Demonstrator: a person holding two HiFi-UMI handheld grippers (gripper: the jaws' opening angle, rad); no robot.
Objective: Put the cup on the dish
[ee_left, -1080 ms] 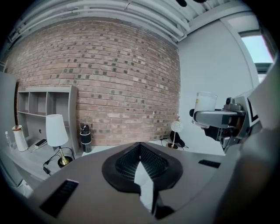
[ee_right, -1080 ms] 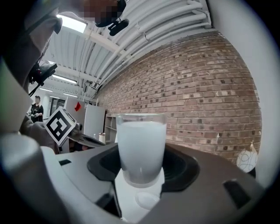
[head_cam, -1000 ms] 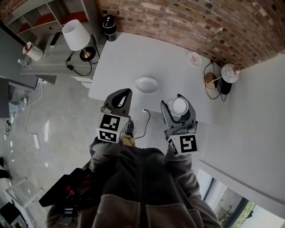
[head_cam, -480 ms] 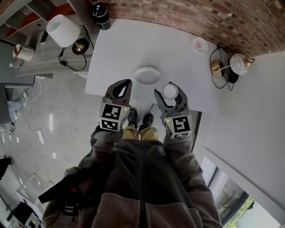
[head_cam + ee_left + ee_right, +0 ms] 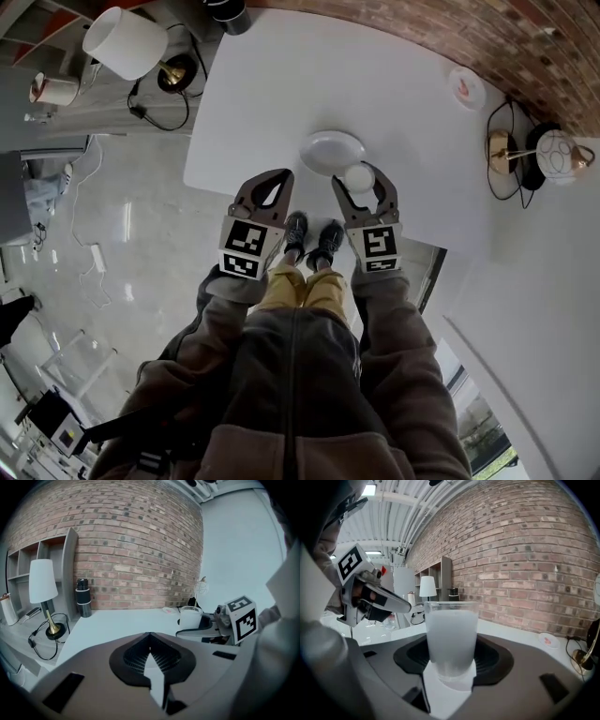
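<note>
My right gripper clamps the frosted cup upright by its base; I cannot tell whether anything is in it. In the head view the cup overlaps the near rim of the white dish, which is empty and lies close to the table's near edge. 1 second ago the cup was closer to me, clear of the dish. My left gripper is clenched on nothing.
</note>
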